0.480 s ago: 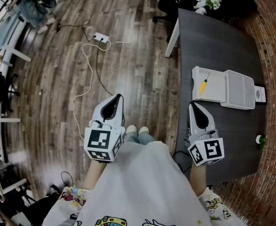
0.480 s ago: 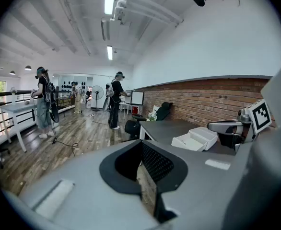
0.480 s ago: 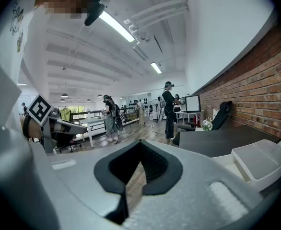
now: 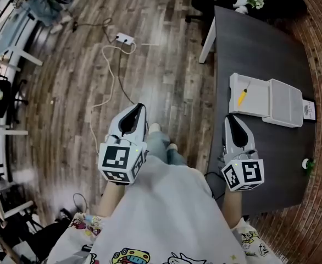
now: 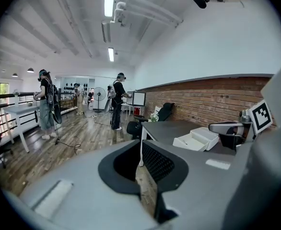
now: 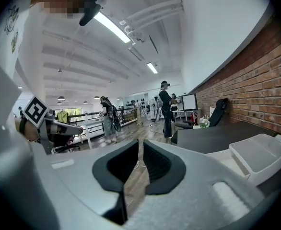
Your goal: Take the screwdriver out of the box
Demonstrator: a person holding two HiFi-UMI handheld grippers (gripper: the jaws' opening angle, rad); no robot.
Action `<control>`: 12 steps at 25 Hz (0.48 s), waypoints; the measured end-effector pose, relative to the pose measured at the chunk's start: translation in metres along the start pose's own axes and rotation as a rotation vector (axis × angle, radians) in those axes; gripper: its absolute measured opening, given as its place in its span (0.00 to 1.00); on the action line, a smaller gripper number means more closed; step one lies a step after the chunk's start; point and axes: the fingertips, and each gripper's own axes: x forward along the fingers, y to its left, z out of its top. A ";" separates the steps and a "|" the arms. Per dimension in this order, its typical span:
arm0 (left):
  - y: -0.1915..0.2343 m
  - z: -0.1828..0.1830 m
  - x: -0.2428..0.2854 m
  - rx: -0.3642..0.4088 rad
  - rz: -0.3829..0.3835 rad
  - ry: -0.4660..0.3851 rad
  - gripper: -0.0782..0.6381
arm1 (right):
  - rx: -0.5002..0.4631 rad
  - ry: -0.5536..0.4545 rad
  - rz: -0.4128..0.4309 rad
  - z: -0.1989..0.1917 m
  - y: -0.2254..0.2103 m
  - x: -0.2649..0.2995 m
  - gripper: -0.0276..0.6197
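In the head view, a white power strip (image 4: pixel 125 38) and its cable lie on the wooden floor (image 4: pixel 161 76), towards the upper left. Below them, left of centre, the left gripper (image 4: pixel 138 108) hangs over the floor. Its jaws are drawn together with nothing between them. Right of centre, the right gripper (image 4: pixel 228 118) hovers over the left edge of the dark desk (image 4: pixel 260 48). Its jaws are likewise closed on nothing, and its own view shows only a thin slit between them. Further up and to the right, the open white box (image 4: pixel 255 108) sits on the desk, its lid folded out to the right. The yellow-handled screwdriver (image 4: pixel 241 97) lies inside the box's left half, well apart from both grippers.
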 end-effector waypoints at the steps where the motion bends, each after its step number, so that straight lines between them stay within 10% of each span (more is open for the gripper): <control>1: 0.001 0.000 0.002 -0.003 -0.001 0.001 0.13 | 0.004 0.003 0.004 -0.001 0.000 0.002 0.09; 12: 0.034 0.021 0.077 -0.010 -0.076 -0.015 0.16 | 0.010 0.000 -0.031 0.012 -0.016 0.066 0.16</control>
